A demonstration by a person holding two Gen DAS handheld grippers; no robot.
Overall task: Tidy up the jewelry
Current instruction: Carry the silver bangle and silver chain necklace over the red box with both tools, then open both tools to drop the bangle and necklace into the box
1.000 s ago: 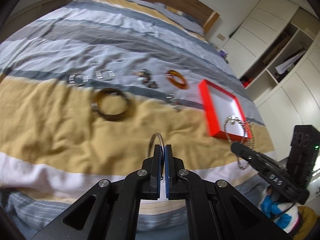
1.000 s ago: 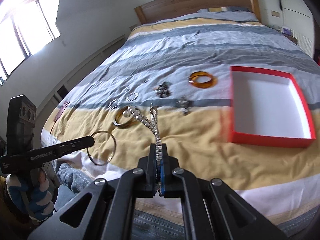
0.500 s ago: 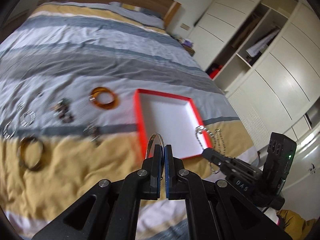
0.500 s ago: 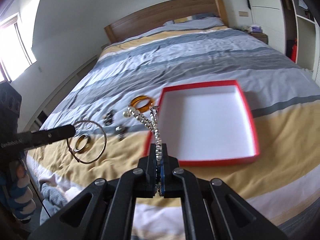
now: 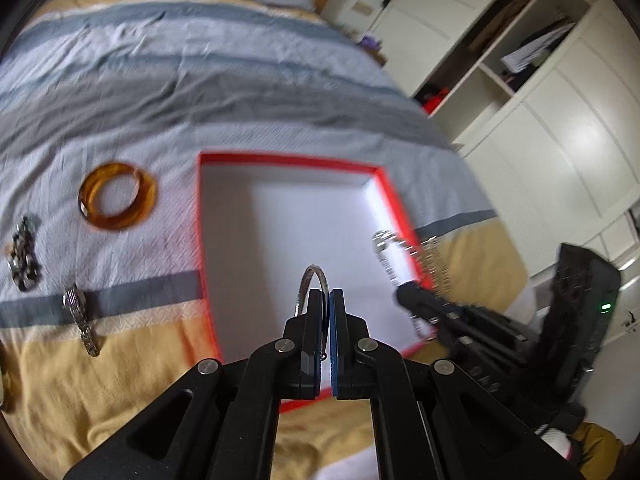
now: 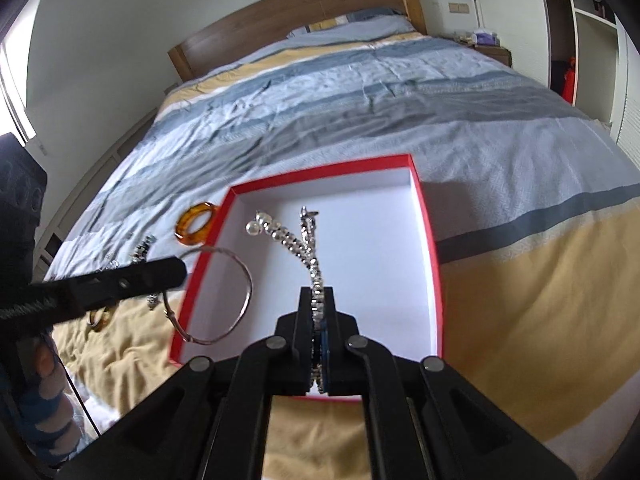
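A red box [image 5: 294,158] with a white inside lies open on the bed; it also shows in the right wrist view [image 6: 320,172]. My left gripper [image 5: 325,294] is shut on a thin silver bangle [image 5: 316,274] and holds it above the box's near left part; the bangle [image 6: 244,276] hangs from it in the right wrist view. My right gripper [image 6: 318,296] is shut on a beaded silver chain [image 6: 298,236] above the box; the chain [image 5: 390,248] shows at the box's right rim in the left wrist view.
An amber bangle [image 5: 118,196] lies left of the box on the striped bedspread [image 5: 160,80]. A dark chain piece [image 5: 24,254] and a silver watch [image 5: 82,318] lie further left. A white wardrobe [image 5: 540,100] stands to the right of the bed.
Both grippers have moved right from over the loose jewelry to above the red box, each still carrying its piece.
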